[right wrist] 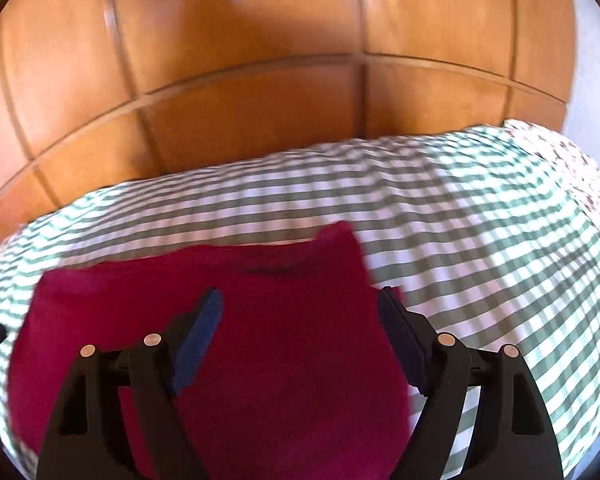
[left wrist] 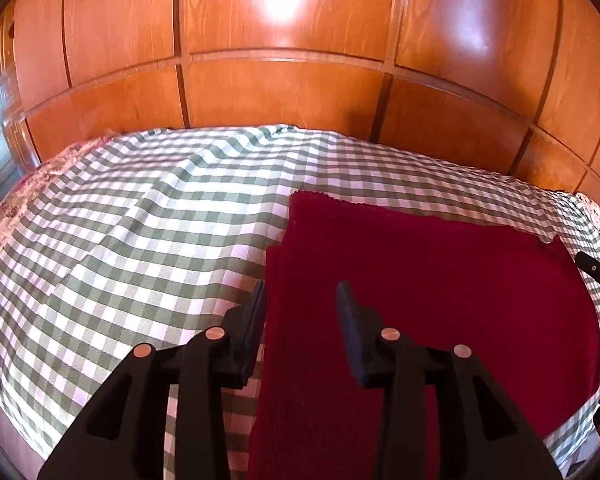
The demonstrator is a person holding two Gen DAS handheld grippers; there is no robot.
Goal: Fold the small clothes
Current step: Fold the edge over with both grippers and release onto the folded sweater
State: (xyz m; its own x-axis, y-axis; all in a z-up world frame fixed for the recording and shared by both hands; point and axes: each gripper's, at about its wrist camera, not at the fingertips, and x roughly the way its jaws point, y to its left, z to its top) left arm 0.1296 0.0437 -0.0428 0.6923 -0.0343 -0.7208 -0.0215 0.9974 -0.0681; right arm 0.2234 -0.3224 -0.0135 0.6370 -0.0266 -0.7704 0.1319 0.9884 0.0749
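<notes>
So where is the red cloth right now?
The red cloth lies flat on the green checked cover, in front of the wooden wall. In the left wrist view it fills the lower right, under the open left tongs.

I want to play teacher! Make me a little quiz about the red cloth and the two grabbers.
1. True or false: the red cloth lies flat on the checked sheet.
2. Which gripper stands wider open? A) left gripper B) right gripper
3. Fill in: behind the bed stand panels of ____.

Key:
1. True.
2. B. Neither gripper holds the cloth.
3. Wood: the wooden panels fill the background.
</notes>
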